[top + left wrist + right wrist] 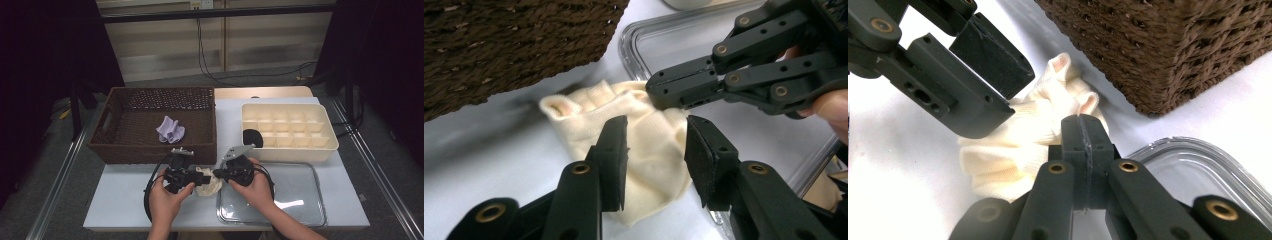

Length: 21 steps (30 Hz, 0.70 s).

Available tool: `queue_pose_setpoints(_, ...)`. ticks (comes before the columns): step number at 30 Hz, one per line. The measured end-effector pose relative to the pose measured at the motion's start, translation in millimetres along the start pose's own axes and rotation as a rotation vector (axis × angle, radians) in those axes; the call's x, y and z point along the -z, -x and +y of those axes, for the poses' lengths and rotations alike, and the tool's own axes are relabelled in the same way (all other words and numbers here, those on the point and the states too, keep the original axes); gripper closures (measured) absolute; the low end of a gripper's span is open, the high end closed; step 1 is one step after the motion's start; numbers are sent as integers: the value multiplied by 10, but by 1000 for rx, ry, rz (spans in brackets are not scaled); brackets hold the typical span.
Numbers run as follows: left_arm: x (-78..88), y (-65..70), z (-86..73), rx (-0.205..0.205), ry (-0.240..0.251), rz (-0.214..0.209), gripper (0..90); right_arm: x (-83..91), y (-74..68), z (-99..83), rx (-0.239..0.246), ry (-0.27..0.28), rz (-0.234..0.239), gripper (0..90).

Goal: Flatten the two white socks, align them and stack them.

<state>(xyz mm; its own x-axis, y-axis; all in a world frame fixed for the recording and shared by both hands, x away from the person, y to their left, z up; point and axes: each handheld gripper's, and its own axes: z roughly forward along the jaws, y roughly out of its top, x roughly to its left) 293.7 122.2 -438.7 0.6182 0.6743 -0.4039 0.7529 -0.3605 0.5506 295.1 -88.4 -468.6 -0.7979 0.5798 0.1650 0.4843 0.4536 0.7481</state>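
left tongs (pixel 656 150): released, straddling cream sock (pixel 649 150) | right tongs (pixel 1083 131): clenched on sock edge | sock on counter (pixel 125 200) beside wicker basket (pixel 150 150)

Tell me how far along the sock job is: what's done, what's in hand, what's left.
Done, it seems: a purple sock lies in the wicker basket and a black one sits in the compartment tray. In hand: the cream sock on the table, with the right claw shut at its edge and the left claw open over it. Left: the cream sock is not yet in any compartment.
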Motion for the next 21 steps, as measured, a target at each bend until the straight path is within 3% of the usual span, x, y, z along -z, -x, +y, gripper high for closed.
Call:
queue_pose_setpoints(2, -29, -10, -8, 12, -1, -9, 635, -1, 1, -4, 1, -3, 3, 900)
queue_pose_setpoints(7, -136, 25, -18, -27, -44, 1, 671, -4, -4, -12, 2, -7, -1, 900)
queue_pose_setpoints(14, -249, 83, -21, -71, -74, 12, 872, -1, -13, -16, 4, -12, 1, 900)
queue_pose_setpoints(21, -153, 136, 4, -85, -7, -3, 889, 2, 1, -22, 2, -11, 1, 900)
